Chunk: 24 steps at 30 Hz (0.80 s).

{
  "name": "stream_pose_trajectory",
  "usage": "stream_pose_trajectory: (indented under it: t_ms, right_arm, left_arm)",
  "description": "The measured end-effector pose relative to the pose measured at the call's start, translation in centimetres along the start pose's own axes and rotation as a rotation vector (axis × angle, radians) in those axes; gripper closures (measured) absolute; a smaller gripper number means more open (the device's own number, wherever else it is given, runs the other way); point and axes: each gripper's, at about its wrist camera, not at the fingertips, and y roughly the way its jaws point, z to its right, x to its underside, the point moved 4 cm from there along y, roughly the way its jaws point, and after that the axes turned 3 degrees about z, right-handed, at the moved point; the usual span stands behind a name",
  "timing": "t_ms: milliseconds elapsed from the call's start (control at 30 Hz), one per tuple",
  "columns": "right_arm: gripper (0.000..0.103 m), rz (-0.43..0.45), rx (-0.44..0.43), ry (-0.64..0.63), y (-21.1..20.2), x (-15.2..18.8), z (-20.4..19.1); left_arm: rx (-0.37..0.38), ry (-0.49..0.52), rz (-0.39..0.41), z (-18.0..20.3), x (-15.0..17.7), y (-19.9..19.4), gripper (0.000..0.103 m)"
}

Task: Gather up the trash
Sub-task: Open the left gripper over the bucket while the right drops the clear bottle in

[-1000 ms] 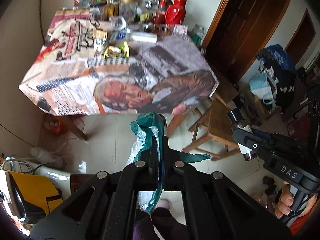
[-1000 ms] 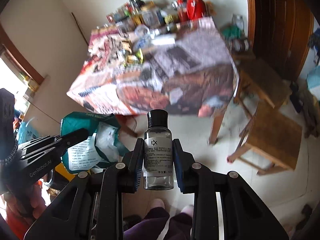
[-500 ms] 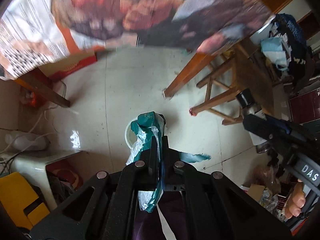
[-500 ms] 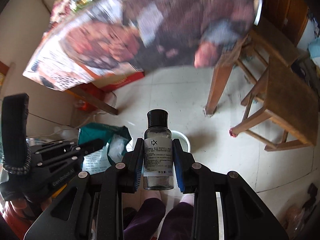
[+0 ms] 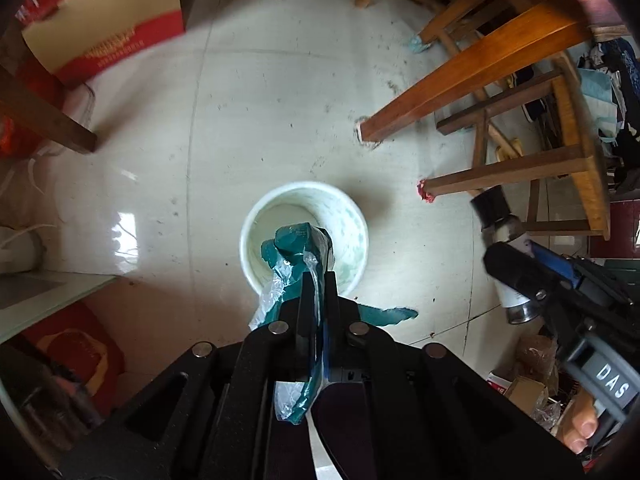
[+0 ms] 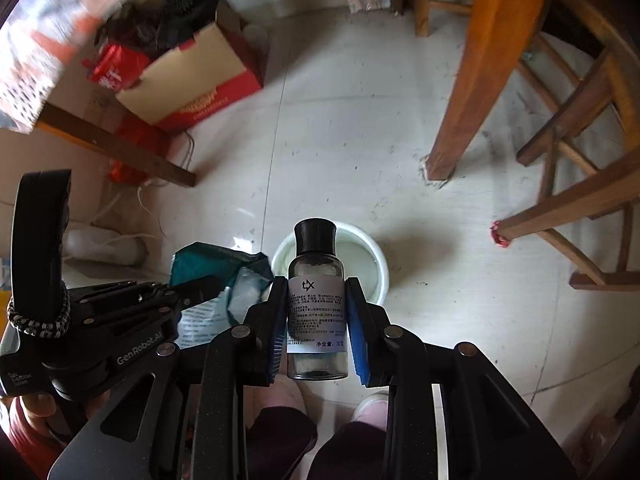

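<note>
**Both grippers over the bin, each loaded**

My left gripper (image 5: 318,276) is clamped flat on a green wrapper (image 5: 296,246); its jaws are pressed together with the crumpled film bunched above the tips and a tail hanging out below. The wrapper's top sits over the mouth of the white bin (image 5: 352,220), which stands on the pale tiled floor (image 5: 260,100).

My right gripper (image 6: 318,304) is closed on a small clear bottle (image 6: 316,300) with a black cap, blue pads against its labelled sides, bottle upright between them. In the right view the bin (image 6: 380,268) lies directly behind the bottle, partly hidden by it. The left gripper (image 6: 208,284) and wrapper (image 6: 216,260) show just left of the bottle, close beside it.

Surroundings: a table leg (image 5: 460,76) stands on the floor beyond the bin to the right, and a stool (image 5: 560,168) further right, one foot tipped red. A red-and-tan carton (image 5: 104,28) sits under the table at upper left. Nothing lies between the grippers and the bin's opening. My shoes (image 6: 372,404) show below the right gripper.
</note>
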Motion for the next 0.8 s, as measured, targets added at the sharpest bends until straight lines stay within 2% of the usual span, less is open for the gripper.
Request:
stream_pose_trajectory:
  t_ms: [133, 200, 233, 267, 300, 400, 633, 800]
  right_arm:
    - [0.077, 0.003, -0.027, -0.031, 2.3, -0.1, 0.0]
    - [0.077, -0.01, -0.059, -0.019, 3.2, -0.1, 0.1]
    - [0.077, -0.022, -0.07, -0.008, 3.5, -0.1, 0.2]
    - [0.073, -0.033, -0.074, 0.006, 3.8, 0.0, 0.4]
    - [0.065, -0.044, -0.076, 0.019, 3.9, 0.0, 0.5]
    - [0.048, -0.045, -0.058, 0.05, 3.1, 0.2, 0.8]
    - [0.047, -0.03, -0.031, 0.044, -1.2, 0.0, 0.0]
    - [0.047, 0.005, -0.02, 0.035, -6.8, -1.1, -1.9]
  left_arm:
    - [-0.014, 0.014, -0.008, -0.6, -0.2, 3.1, 0.102]
    - [-0.001, -0.003, -0.03, -0.9, -0.1, 4.4, 0.093]
    - [0.001, -0.016, -0.052, -1.0, 0.0, 5.0, 0.077]
    - [0.003, -0.03, -0.074, -1.4, 0.0, 5.7, 0.067]
    - [0.0, -0.041, -0.078, -1.6, 0.1, 5.8, 0.066]
    - [-0.016, -0.049, -0.08, -1.7, 0.5, 5.1, 0.066]
    - [-0.055, -0.023, -0.054, -1.1, 1.0, 0.3, 0.066]
    - [-0.067, -0.009, -0.002, 0.5, 0.6, -6.4, 0.066]
